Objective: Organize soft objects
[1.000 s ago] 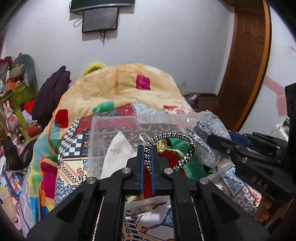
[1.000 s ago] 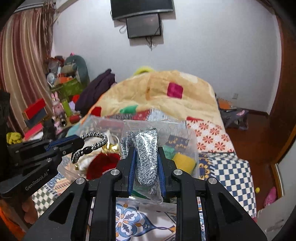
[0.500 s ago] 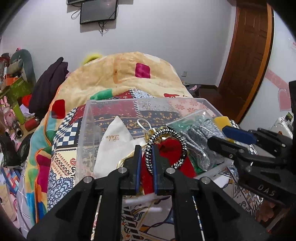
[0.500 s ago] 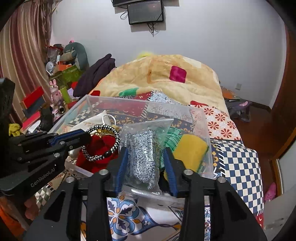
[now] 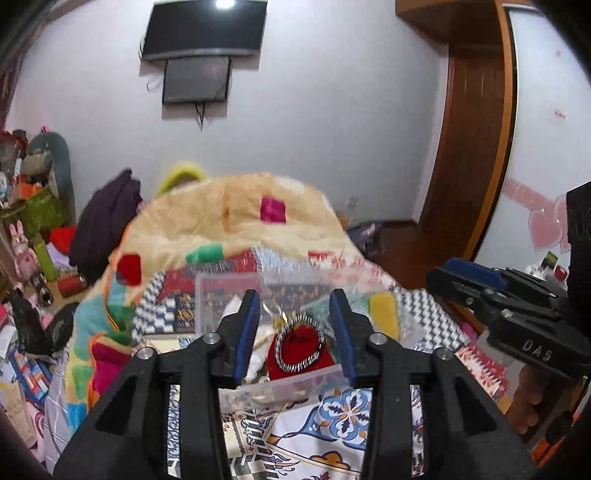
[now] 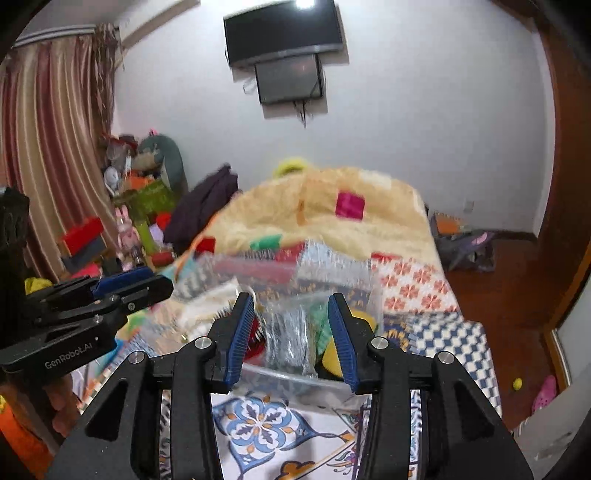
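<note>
Bed [image 5: 332,435] w/ patterned quilt carries a clear plastic bin [image 5: 280,387]. Left tongs [image 5: 295,332], "GenRobot.AI" on the body, spread wide, nothing held; right tongs [image 6: 291,332], marked "DAS", same. Bagged grey knit [image 6: 291,339] and black-white braided bracelet [image 5: 301,347] lie in the bin.

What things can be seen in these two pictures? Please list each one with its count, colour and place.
clear plastic box: one, transparent, on the bed ahead of both grippers
black-and-white braided bracelet: one, lying on a red pouch inside the box
red pouch: one, in the box
clear bag of grey speckled fabric: one, in the box
yellow soft item: one, at the box's right side
patchwork quilt: one, beige with coloured squares, behind the box
wall screen: one, black, high on the wall
left gripper: one, black with blue pads, open
right gripper: one, black with blue pads, open
</note>
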`<state>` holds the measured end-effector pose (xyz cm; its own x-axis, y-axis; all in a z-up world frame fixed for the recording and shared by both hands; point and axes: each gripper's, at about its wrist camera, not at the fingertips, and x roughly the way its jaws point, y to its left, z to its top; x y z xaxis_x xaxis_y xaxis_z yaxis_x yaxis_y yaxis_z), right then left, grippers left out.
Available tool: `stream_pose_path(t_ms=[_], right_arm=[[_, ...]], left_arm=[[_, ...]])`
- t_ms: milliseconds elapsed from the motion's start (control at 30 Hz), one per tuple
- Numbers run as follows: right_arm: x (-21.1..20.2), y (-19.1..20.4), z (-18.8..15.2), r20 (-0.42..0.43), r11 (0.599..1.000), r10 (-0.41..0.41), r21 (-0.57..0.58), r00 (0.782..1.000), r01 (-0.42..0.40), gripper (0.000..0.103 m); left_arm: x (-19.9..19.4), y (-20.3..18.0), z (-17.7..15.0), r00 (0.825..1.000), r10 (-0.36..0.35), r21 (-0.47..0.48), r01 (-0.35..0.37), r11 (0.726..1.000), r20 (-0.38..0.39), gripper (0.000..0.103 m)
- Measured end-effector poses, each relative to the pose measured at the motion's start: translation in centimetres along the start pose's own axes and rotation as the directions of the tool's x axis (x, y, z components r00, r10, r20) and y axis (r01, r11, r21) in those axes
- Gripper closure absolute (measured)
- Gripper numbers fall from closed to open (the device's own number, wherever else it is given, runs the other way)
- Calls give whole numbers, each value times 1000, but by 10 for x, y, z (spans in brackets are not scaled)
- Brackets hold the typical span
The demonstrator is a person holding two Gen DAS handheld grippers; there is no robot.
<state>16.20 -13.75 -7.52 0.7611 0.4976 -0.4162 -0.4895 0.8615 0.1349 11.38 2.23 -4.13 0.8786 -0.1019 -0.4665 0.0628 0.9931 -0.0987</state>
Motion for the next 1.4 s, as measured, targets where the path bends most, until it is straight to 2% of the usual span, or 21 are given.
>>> stream_pose_path(t_ms=[133,267,467,633,833,1000,1400], right_arm=[[-25,6,12,78,1000,10,-11,997,-9,63],[-46,16,20,152,999,-4,-42,988,10,45],[-54,25,21,196,998,-10,-61,981,22,23],[-54,23,16,221,998,-28,-46,975,39,18],[-61,16,10,231,999,-26,-32,973,34,15],[-67,16,5,248,999,-23,-35,968,33,6],[-66,15,2,246,999,-21,-29,969,29,5]], left_arm=[[-28,-6,11,997,7,16,-9,1000,75,56],[-52,-12,16,991,16,31,-20,999,133,44],[-73,-18,16,983,29,45,-38,998,179,25],[-80,-22,11,976,54,57,-68,996,213,13],[-81,-24,6,975,45,64,-60,996,218,8],[-83,-27,4,974,41,71,-58,996,221,6],[-82,-29,3,976,35,77,-53,996,213,5]])
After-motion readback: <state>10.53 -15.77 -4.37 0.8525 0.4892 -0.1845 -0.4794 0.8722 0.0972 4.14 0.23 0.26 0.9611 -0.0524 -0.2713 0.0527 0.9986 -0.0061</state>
